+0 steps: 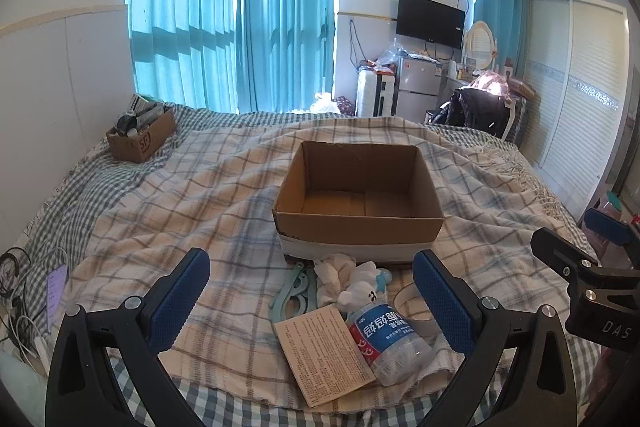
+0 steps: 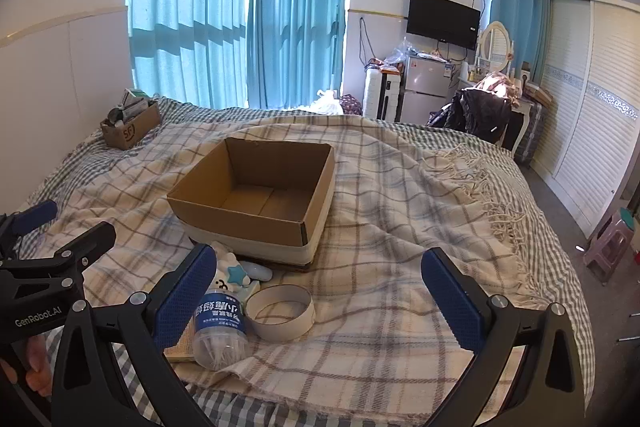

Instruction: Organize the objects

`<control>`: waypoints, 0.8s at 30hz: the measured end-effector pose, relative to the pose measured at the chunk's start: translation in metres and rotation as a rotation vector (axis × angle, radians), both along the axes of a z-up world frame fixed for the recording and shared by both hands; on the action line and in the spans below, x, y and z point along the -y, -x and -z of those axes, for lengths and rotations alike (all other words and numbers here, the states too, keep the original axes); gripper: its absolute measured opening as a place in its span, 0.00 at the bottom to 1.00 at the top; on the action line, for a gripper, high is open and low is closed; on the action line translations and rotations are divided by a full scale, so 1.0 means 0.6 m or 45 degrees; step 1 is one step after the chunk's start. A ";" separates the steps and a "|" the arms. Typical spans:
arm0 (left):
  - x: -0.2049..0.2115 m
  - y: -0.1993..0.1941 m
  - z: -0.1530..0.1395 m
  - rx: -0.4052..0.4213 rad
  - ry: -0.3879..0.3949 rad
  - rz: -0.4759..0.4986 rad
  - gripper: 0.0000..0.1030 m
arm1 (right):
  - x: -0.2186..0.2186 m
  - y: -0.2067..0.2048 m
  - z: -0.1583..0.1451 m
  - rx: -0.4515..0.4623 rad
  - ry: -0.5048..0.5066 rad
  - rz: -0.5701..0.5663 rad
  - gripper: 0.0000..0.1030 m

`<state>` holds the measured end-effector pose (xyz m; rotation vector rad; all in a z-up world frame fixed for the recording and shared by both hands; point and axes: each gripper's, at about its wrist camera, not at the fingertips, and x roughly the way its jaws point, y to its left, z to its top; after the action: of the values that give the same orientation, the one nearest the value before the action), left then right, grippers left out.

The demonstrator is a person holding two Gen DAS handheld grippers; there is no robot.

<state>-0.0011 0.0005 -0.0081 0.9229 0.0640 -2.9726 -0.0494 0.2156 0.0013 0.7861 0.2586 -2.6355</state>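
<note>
An open, empty cardboard box [image 1: 358,195] [image 2: 256,195] sits mid-bed on a plaid blanket. In front of it lies a small pile: a clear bottle with a blue label [image 1: 386,337] [image 2: 219,325], a printed paper card [image 1: 322,355], a pale green clip [image 1: 294,293], a white plush toy [image 1: 356,285] [image 2: 230,273] with a blue star, and a white tape ring [image 2: 280,311] [image 1: 406,303]. My left gripper [image 1: 312,287] hovers open above the pile. My right gripper [image 2: 316,287] is open too, just right of the pile, holding nothing.
A smaller cardboard box [image 1: 140,135] filled with items stands at the bed's far left corner. Cables and a phone [image 1: 54,291] lie along the left edge. A wardrobe [image 2: 592,99], fridge [image 2: 424,87] and stool [image 2: 608,243] stand beyond the bed on the right.
</note>
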 end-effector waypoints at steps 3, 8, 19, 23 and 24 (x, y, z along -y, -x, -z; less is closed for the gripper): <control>0.001 0.002 0.003 0.011 -0.012 -0.006 1.00 | 0.000 -0.001 0.001 0.011 0.006 -0.005 1.00; 0.003 0.004 0.005 0.024 -0.020 -0.032 1.00 | 0.001 -0.001 -0.001 0.006 0.007 -0.015 1.00; 0.010 0.006 0.006 0.042 -0.035 -0.061 1.00 | 0.005 -0.004 -0.003 0.003 0.001 -0.027 1.00; 0.010 0.006 0.008 0.056 -0.028 -0.063 1.00 | 0.006 -0.006 -0.003 -0.001 -0.001 -0.032 1.00; 0.009 0.006 0.009 0.057 -0.024 -0.063 1.00 | 0.005 -0.006 -0.003 -0.002 -0.001 -0.031 1.00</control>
<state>-0.0049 -0.0052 -0.0132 0.9748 0.1121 -2.9094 -0.0458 0.2123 0.0031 0.7766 0.2676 -2.6130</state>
